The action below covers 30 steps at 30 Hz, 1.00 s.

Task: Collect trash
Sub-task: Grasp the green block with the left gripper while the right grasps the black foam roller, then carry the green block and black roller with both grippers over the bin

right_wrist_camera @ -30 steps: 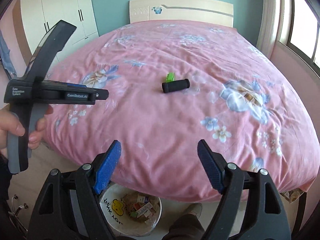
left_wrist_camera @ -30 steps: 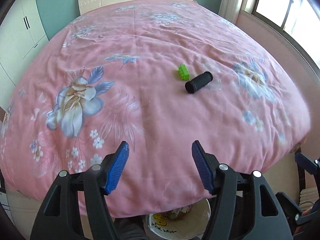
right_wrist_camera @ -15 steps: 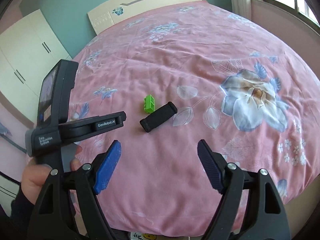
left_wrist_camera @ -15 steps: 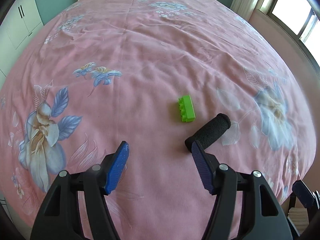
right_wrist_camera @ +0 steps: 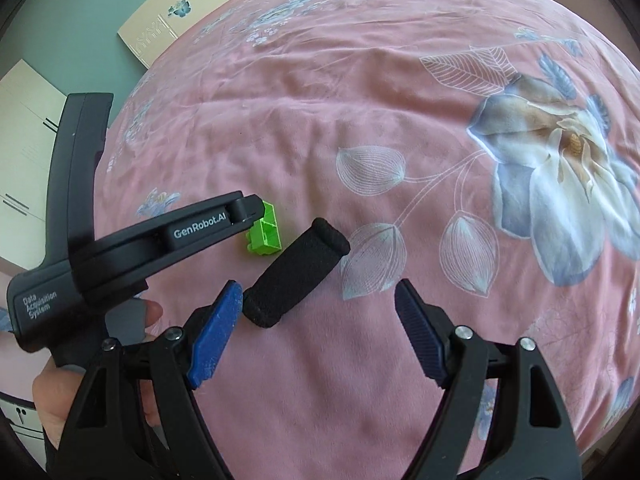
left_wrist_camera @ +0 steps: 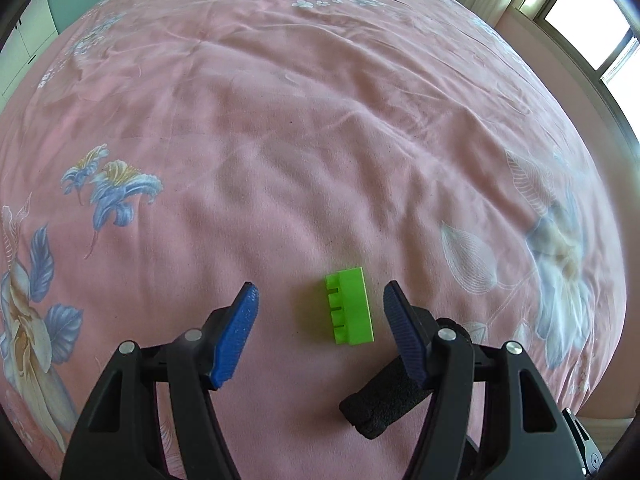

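A green toy brick (left_wrist_camera: 351,307) lies on the pink flowered bedspread (left_wrist_camera: 304,128), between the spread fingers of my left gripper (left_wrist_camera: 318,300), which stands open and apart from it. A black foam cylinder (left_wrist_camera: 384,404) lies just behind the left gripper's right finger. In the right wrist view the black foam cylinder (right_wrist_camera: 296,272) lies slanted, its near end beside the left fingertip of my open right gripper (right_wrist_camera: 318,296). The green brick (right_wrist_camera: 264,232) sits beyond it, partly hidden by the left gripper's body (right_wrist_camera: 132,248), held by a hand (right_wrist_camera: 56,396).
The bedspread (right_wrist_camera: 400,120) fills both views, with a large blue-white flower print (right_wrist_camera: 560,168) on the right. A headboard (right_wrist_camera: 168,28) and wardrobe doors (right_wrist_camera: 20,152) lie at the far left; a window (left_wrist_camera: 580,12) is at the upper right.
Both grippers came forward and down over the bed, away from the bin on the floor. The brick now lies between the left fingers; the cylinder is near the right gripper. The right wrist rolled.
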Each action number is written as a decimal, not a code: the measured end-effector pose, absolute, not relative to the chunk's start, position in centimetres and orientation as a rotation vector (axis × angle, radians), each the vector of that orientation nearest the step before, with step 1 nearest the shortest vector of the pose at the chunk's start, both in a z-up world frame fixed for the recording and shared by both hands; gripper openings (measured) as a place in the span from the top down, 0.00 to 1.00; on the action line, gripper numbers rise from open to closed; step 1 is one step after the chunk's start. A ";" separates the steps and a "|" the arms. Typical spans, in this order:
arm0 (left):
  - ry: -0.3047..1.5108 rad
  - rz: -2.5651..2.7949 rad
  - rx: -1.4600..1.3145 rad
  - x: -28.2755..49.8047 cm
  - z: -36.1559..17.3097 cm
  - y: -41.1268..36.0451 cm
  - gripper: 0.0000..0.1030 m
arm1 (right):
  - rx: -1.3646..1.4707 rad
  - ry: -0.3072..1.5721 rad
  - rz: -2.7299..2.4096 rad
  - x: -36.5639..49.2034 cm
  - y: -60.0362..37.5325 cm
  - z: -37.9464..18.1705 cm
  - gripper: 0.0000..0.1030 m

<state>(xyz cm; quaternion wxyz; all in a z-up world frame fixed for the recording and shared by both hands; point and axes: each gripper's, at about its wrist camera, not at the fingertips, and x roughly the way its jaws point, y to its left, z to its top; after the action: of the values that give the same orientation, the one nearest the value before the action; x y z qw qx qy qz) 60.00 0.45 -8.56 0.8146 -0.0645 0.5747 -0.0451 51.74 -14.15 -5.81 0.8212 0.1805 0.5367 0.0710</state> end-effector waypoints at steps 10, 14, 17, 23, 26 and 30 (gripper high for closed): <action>1.269 -0.170 -0.124 61.5 -11.3 -0.6 0.56 | 0.473 1.135 0.112 54.5 -13.1 -9.7 0.40; 1.269 -0.191 -0.175 61.4 -11.5 -0.7 0.77 | 0.463 1.121 0.116 55.0 -12.5 -10.1 0.48; 1.262 -0.202 -0.182 61.3 -11.6 -0.7 0.78 | 0.445 1.110 0.139 55.0 -12.4 -10.1 0.49; 1.246 -0.199 -0.144 60.2 -11.0 -1.3 0.78 | 0.434 1.098 0.184 54.2 -13.2 -9.3 0.50; 1.240 -0.187 -0.124 59.3 -10.2 -1.1 0.78 | 0.401 1.086 0.191 53.3 -13.7 -8.4 0.50; 1.220 -0.159 -0.115 57.8 -8.4 0.0 0.78 | 0.350 1.068 0.208 51.9 -14.3 -6.7 0.51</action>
<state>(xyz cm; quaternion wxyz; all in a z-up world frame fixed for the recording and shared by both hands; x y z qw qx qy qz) 57.78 -0.01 -8.42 0.8151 -0.0541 0.5719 -0.0746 51.95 -14.32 -6.70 0.8411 0.1655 0.5055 0.0983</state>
